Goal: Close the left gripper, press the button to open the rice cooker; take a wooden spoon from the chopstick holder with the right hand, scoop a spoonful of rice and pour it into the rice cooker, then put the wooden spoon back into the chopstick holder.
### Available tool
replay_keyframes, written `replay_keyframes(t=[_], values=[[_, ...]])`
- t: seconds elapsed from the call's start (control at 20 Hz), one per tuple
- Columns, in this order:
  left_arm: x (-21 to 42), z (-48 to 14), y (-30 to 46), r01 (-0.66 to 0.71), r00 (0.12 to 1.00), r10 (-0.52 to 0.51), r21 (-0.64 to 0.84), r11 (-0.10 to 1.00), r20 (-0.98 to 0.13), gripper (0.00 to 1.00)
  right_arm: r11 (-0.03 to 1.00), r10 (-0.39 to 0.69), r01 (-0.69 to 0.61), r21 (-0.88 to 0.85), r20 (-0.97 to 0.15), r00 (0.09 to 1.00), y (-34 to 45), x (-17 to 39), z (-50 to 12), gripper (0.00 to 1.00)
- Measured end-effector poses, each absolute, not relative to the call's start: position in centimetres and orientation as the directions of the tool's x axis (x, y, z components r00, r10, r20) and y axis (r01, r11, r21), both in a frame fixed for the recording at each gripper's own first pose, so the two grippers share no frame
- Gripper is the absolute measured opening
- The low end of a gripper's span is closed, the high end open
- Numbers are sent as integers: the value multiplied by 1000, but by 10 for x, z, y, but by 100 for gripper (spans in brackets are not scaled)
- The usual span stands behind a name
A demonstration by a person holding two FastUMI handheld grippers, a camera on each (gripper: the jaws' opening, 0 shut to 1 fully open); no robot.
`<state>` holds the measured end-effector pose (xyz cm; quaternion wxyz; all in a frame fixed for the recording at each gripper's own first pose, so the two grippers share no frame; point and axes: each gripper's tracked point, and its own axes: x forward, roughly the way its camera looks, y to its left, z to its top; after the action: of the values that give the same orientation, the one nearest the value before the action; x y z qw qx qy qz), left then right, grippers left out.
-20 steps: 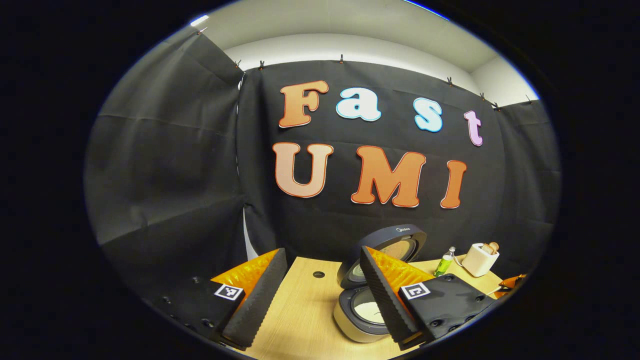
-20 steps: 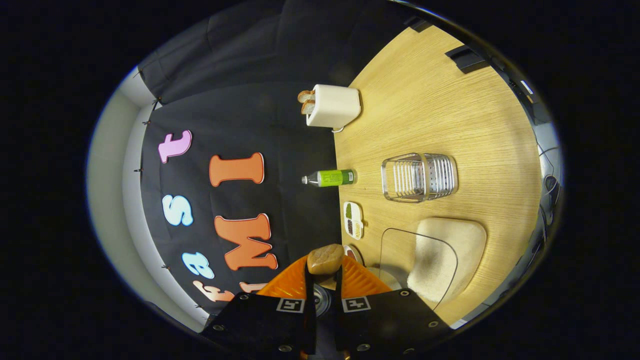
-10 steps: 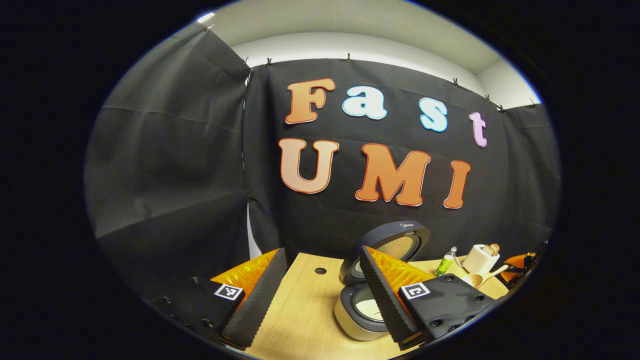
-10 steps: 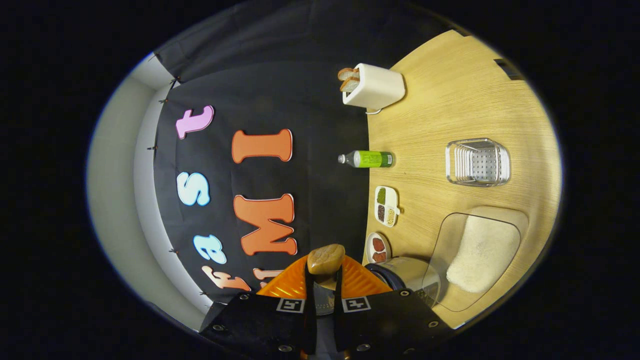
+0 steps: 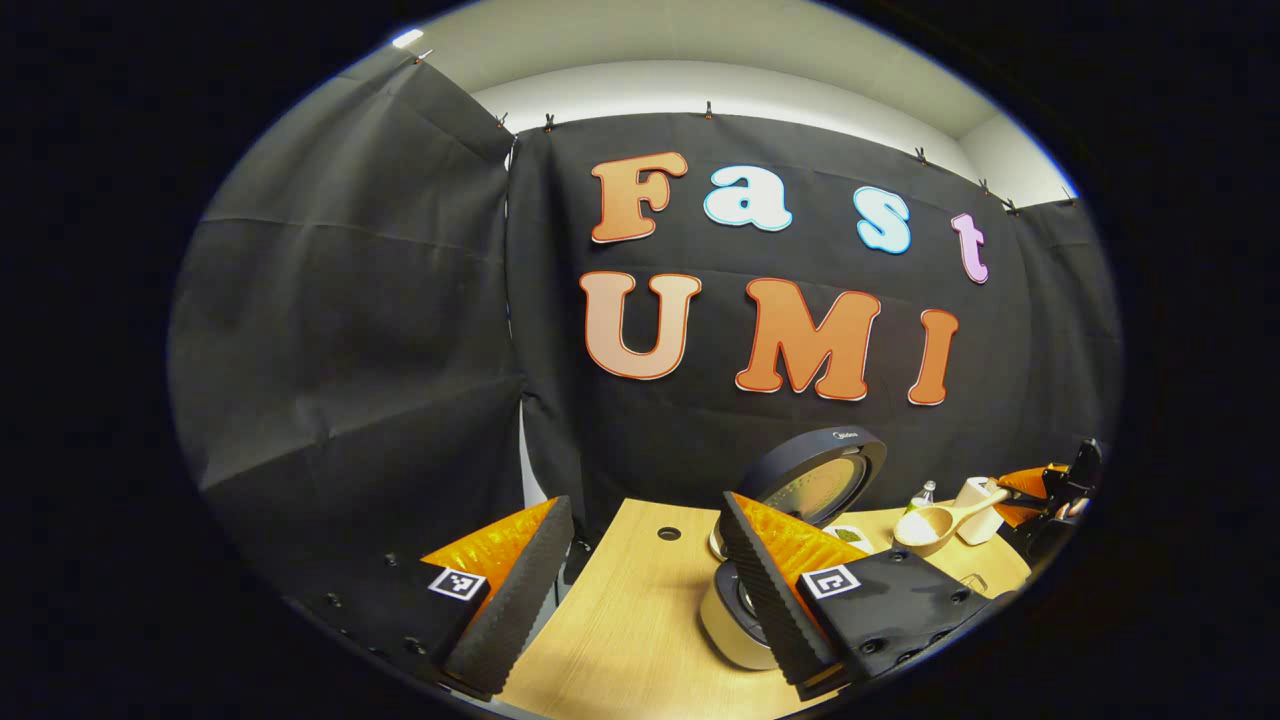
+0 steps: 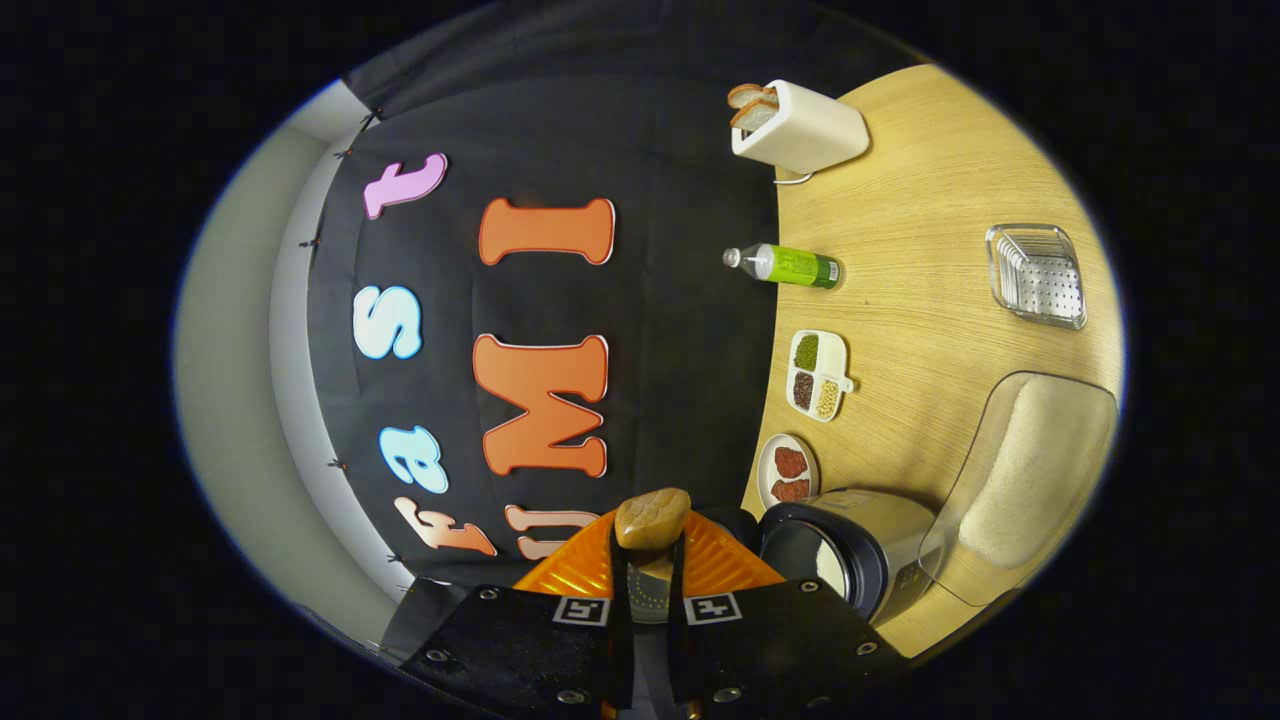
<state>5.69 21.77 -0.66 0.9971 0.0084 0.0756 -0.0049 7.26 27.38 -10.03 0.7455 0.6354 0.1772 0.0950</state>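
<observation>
Here the right gripper is lying rolled sideways, clamping the wooden spoon beside the open rice cooker; the left gripper is hanging spread above the table.

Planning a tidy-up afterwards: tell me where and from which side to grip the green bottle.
Grip the green bottle around its labelled middle, coming in level from the open table side. It stands upright near the booth wall, and its body is wider and steadier than its narrow neck.
</observation>
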Motion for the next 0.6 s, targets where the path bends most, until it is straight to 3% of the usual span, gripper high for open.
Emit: replay_keyframes(t=[0.6], values=[[59, -11, 252, -32, 987, 37, 31, 999, -158, 96, 425, 332, 5, 905, -162, 929, 306, 96, -96, 13]])
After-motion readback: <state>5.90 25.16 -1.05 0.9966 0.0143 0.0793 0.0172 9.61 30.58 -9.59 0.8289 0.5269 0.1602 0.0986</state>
